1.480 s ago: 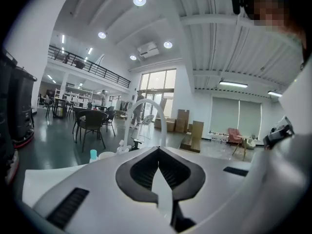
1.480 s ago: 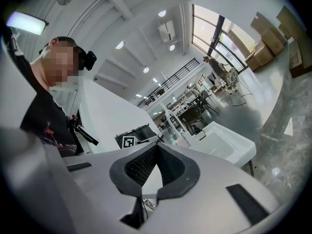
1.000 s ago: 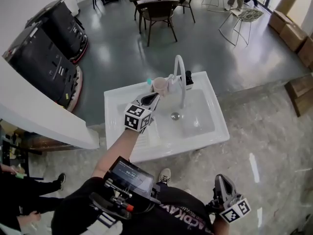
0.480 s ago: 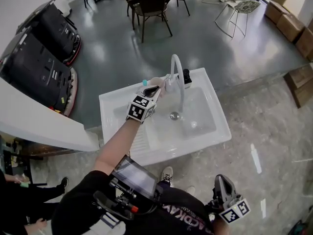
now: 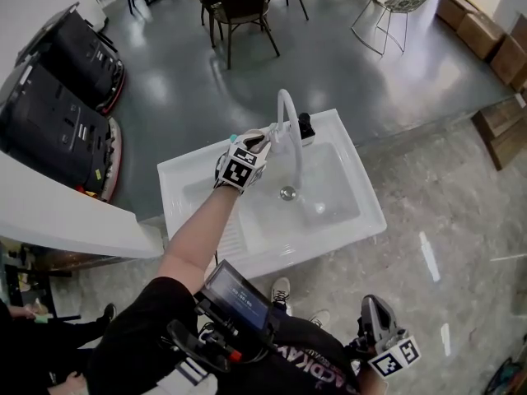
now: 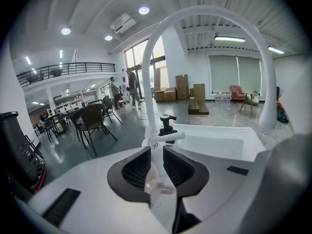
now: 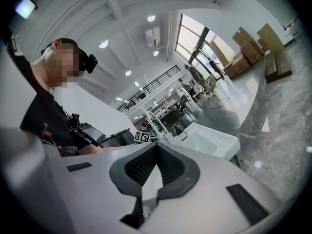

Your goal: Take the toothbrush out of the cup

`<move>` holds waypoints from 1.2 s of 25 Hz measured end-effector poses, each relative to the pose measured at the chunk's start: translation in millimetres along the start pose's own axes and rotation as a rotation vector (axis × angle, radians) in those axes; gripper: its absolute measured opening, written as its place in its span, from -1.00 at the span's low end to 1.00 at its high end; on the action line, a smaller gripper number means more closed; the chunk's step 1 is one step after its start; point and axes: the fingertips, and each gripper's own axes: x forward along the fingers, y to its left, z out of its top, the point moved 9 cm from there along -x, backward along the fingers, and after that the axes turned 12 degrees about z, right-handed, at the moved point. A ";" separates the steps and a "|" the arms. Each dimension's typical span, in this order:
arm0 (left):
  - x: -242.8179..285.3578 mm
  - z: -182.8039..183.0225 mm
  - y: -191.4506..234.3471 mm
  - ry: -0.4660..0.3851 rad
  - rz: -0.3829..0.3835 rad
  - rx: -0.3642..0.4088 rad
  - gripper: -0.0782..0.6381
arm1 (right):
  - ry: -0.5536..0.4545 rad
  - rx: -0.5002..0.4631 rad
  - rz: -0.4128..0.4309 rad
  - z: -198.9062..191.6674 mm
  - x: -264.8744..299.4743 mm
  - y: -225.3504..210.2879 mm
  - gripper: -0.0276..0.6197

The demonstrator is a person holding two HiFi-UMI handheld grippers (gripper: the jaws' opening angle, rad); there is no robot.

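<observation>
Gripping a pale stem, apparently the toothbrush [image 5: 234,137], with narrowed left tongs [image 6: 155,165] at the sink's [image 5: 185,189] back edge; brush seemingly not yet out of its cup; right tongs [image 7: 155,173] pressed together, empty.

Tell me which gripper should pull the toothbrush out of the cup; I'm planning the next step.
Left. The left gripper is at the cup beside the faucet, its jaws closed on a pale piece, apparently the toothbrush. The right gripper hangs low, away from the sink, jaws shut and empty.

White sink [image 5: 346,183] with faucet [image 5: 294,151], perhaps cardboard boxes [image 5: 480,33] beyond
</observation>
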 end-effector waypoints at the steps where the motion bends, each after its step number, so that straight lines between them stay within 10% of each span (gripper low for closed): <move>1: 2.9 0.2 0.3 0.002 0.005 0.008 -0.57 | 0.001 0.000 -0.002 -0.1 -0.8 0.4 -0.89; 30: 47.3 6.9 12.2 0.117 -0.151 0.156 -0.56 | 0.026 0.041 -0.029 0.1 10.7 -15.9 -0.89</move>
